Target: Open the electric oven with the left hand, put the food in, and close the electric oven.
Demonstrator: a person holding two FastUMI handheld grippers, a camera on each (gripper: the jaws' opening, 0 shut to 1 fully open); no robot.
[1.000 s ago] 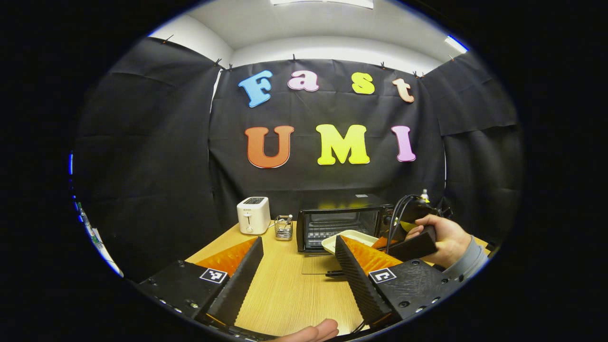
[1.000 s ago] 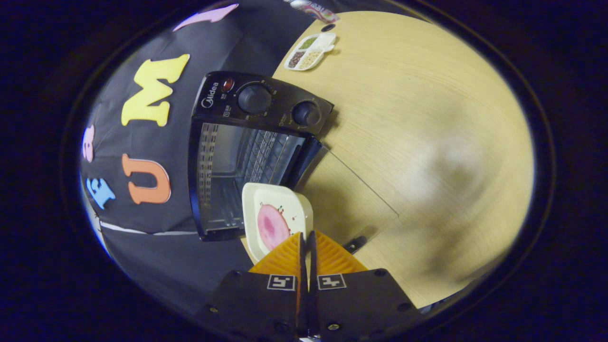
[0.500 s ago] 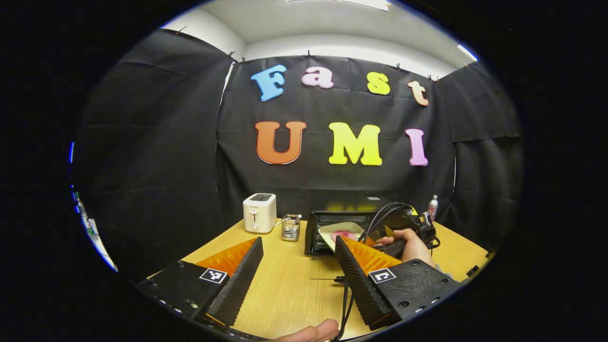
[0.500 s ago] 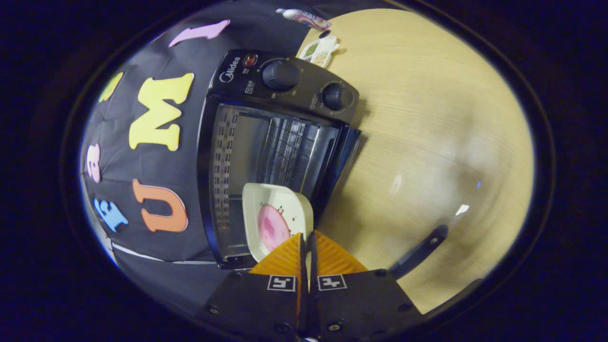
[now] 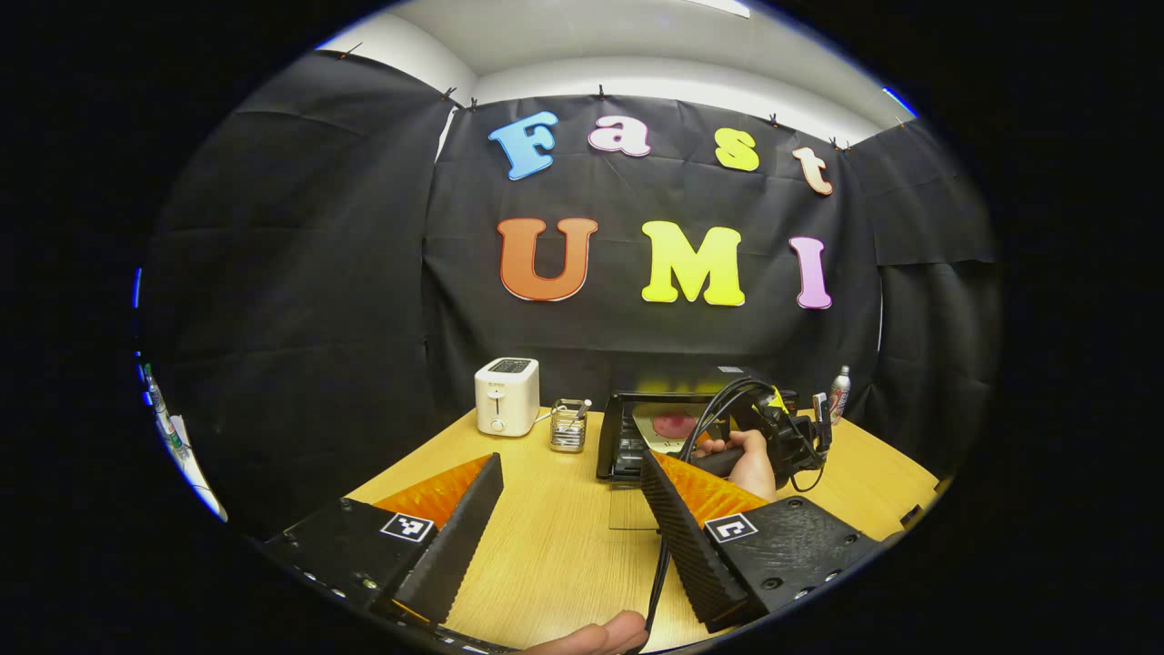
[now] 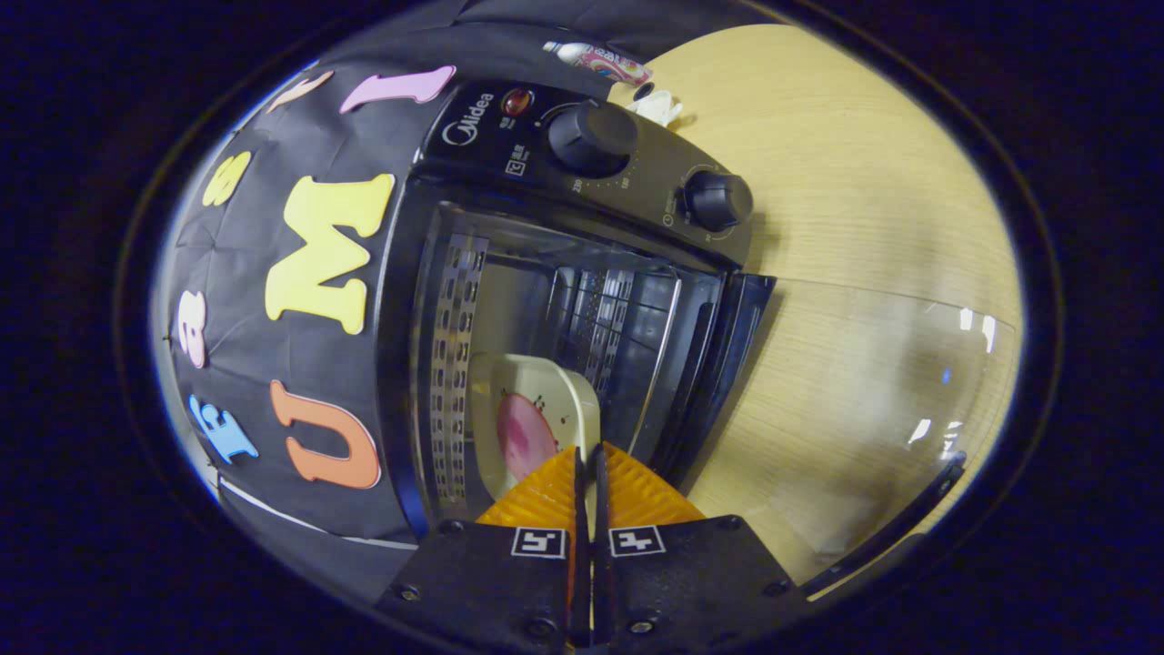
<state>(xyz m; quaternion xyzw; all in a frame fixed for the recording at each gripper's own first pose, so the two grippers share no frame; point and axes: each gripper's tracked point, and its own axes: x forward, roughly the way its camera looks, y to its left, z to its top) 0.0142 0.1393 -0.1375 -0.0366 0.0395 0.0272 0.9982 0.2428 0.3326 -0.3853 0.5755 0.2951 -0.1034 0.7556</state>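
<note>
Since a sec ago we've carried the plate (image 6: 536, 414) fwd, from over the door to partway inside the oven (image 6: 582, 273). Right gripper (image 6: 588, 464) pinched tight on plate's near edge, plate turned on its side in right gripper view, food (image 6: 518, 435) on it. Glass door (image 6: 873, 382) flat open. Left gripper (image 5: 568, 496) wide open, empty, held back over the table (image 5: 546, 564). Step: loading. Next, we reckon: level plate on rack, release, back out, then left gripper shuts door.

The oven (image 6: 582, 227) mouth stood open, its glass door (image 6: 873, 382) flat on the table (image 5: 555, 546) in front. Left of the oven, a toaster (image 5: 506, 396) and a wire holder (image 5: 568, 426) stood in the way.
</note>
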